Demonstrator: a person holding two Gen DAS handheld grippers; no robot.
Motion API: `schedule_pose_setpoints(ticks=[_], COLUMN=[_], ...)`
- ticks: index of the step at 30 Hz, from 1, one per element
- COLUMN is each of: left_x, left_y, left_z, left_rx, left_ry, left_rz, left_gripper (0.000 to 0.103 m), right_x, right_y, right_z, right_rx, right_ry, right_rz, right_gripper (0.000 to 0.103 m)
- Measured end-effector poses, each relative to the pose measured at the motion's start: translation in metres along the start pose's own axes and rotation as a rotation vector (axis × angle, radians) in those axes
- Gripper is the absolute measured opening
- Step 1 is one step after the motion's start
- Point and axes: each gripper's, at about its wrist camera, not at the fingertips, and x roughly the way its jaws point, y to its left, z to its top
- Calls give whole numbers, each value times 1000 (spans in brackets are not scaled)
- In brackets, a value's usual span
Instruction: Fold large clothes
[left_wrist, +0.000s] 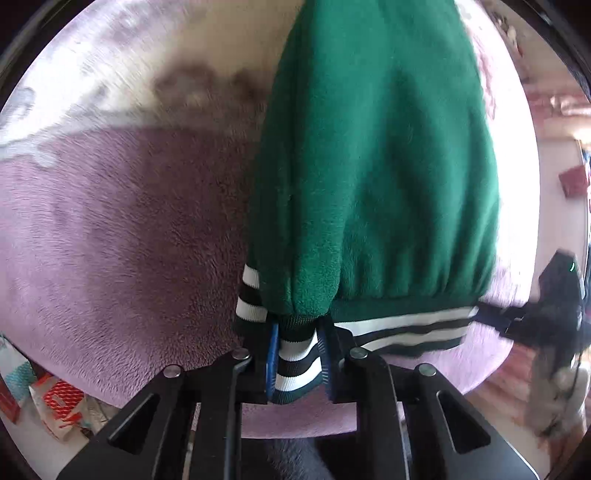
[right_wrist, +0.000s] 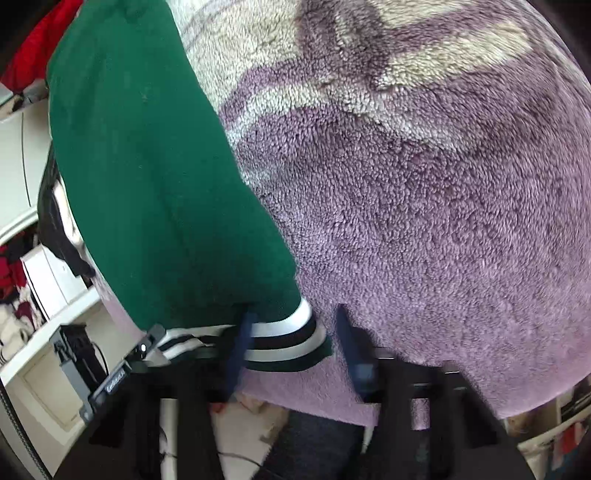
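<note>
A green fleece jacket (left_wrist: 369, 166) with a black-and-white striped hem (left_wrist: 406, 328) lies on a purple and cream plush blanket (left_wrist: 122, 240). My left gripper (left_wrist: 297, 350) is shut on one striped end of the hem, its blue pads pressed on either side. At the hem's other end, the right gripper (left_wrist: 495, 319) shows as a dark blur. In the right wrist view the jacket (right_wrist: 155, 192) runs up the left side. My right gripper (right_wrist: 291, 332) has its blue fingers (right_wrist: 240, 347) apart, with the striped hem corner (right_wrist: 288, 343) between them and the far finger over the blanket (right_wrist: 424, 221).
The blanket's near edge ends just below both grippers. Red and white packets (left_wrist: 55, 402) lie on the floor at lower left. White shelves (right_wrist: 48, 295) with clutter and a red cloth (right_wrist: 40, 48) stand to the left of the right gripper.
</note>
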Motion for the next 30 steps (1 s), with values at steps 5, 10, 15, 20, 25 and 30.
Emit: schedule_pose_setpoints(ticks=[5,10,15,20,25,30], left_x=[-48,-3,-13,-37,-28,-17], left_y=[8,49,57,101,111,80], left_z=[-2,12,2,-22,-20,-3], left_rx=[10,-9,-8,-155,-232,-124], left_ry=[-86,29,34,16,7,-12], left_rz=[-26,-2,-29,-147,-244,-231], left_gripper=[12,14,24,31,40,44], right_x=[-20,-13,-22,-30,4,-15], right_y=[23,17,11,-9,-6,-22], right_z=[-30,-45,-38,6,14,-5], right_rx=[-47,-87,-54,-122,-131,-4], right_ry=[-43,68,38,51,65,55], right_rz=[-46,-68,37,164,296,324], right_gripper=[0,0,26,89,44,30])
